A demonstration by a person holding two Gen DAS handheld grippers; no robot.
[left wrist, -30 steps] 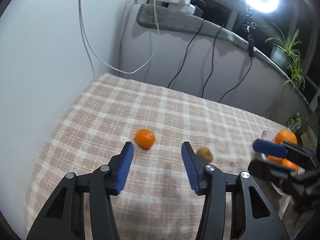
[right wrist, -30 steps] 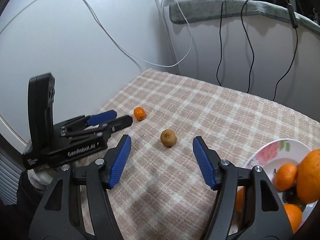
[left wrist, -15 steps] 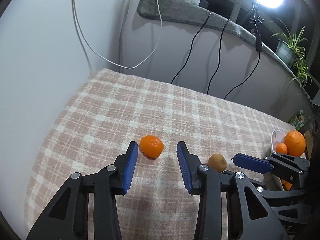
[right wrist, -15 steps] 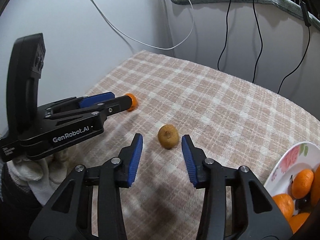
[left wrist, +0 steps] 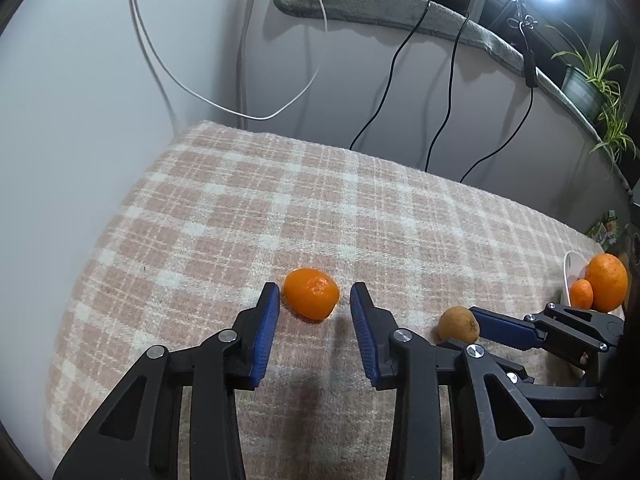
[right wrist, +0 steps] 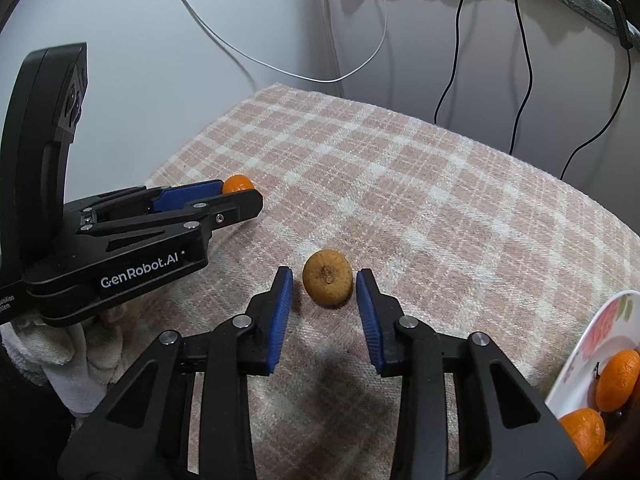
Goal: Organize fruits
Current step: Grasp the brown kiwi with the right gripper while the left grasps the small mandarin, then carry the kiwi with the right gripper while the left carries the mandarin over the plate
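Jaws of left gripper (left wrist: 313,300) spread around mandarin (left wrist: 311,292), right gripper (right wrist: 324,286) around brown fruit (right wrist: 327,283), seemingly untouched; gentle, centred closure advised.

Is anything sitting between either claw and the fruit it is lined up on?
Nothing visible. The left claw brackets the mandarin, the right claw brackets the brown fruit; only bare checked cloth surrounds them.

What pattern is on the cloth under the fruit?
A pink-beige and cream plaid; the cloth shows best in the left wrist view.
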